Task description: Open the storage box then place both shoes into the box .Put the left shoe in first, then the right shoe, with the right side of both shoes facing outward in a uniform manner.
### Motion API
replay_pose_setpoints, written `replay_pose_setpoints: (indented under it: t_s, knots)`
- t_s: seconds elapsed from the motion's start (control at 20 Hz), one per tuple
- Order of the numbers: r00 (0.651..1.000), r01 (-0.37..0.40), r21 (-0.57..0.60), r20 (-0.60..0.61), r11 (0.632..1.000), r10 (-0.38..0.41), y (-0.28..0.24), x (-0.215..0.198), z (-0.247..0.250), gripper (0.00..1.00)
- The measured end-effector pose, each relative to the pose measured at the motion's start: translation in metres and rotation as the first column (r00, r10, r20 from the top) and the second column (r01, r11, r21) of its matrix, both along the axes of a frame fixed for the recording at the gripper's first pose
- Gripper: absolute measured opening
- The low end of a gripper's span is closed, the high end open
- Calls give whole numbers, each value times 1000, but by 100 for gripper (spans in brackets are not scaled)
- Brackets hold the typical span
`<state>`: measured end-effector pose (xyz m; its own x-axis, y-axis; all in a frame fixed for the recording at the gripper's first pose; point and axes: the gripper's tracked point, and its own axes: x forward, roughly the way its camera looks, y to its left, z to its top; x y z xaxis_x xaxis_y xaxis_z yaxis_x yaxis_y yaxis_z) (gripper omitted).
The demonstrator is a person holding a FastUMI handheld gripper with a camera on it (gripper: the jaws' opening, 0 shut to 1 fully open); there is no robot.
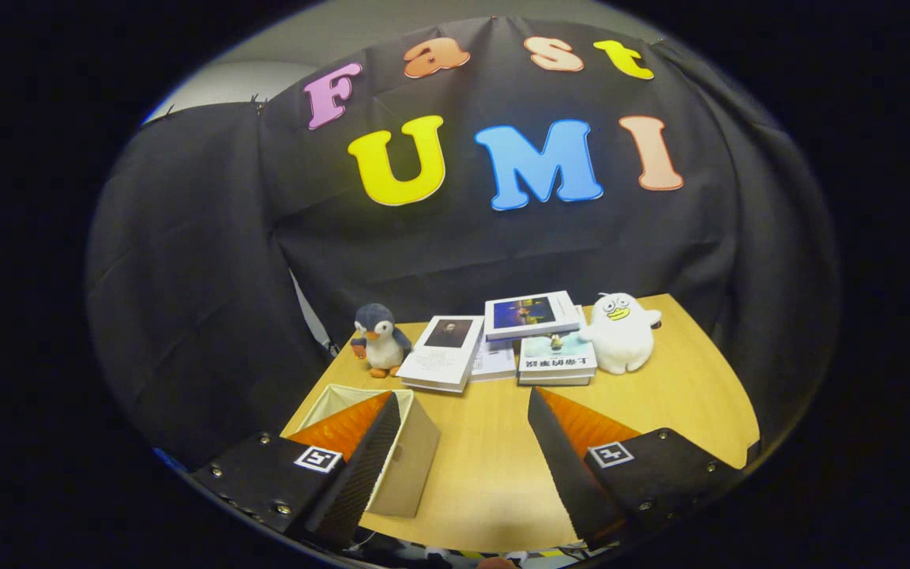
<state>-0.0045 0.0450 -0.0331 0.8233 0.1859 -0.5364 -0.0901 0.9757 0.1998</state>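
My gripper (463, 403) hangs above the wooden table (486, 466) with its fingers spread wide and nothing between them. A beige storage box (411, 462) stands on the table at the near left, partly behind my left finger (372, 442). Its top looks open and I can see part of the pale inner wall (329, 399). My right finger (562, 442) is over bare table.
At the back of the table stand a penguin plush (378, 340), several books (502, 340) in loose stacks and a white duck plush (621, 332). The black booth wall rises right behind them. The table's curved right edge (743, 427) is close by.
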Motion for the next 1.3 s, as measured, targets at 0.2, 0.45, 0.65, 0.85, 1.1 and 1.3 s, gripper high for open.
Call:
replay_pose_setpoints:
  t_s: [0.2, 0.45, 0.65, 0.85, 1.1, 1.3]
  knots:
    - [991, 55, -64, 122, 996, -47, -53, -14, 25, 98]
    - [970, 126, -59, 217, 990, -111, -97, -27, 42, 98]
    - [963, 152, -85, 238, 985, -128, -120, -28, 41, 98]
    - [958, 146, -75, 259, 987, -122, -125, -25, 43, 98]
    - [948, 155, -80, 293, 985, -126, -134, -19, 51, 98]
    - [944, 157, -61, 301, 986, -132, -136, -20, 54, 98]
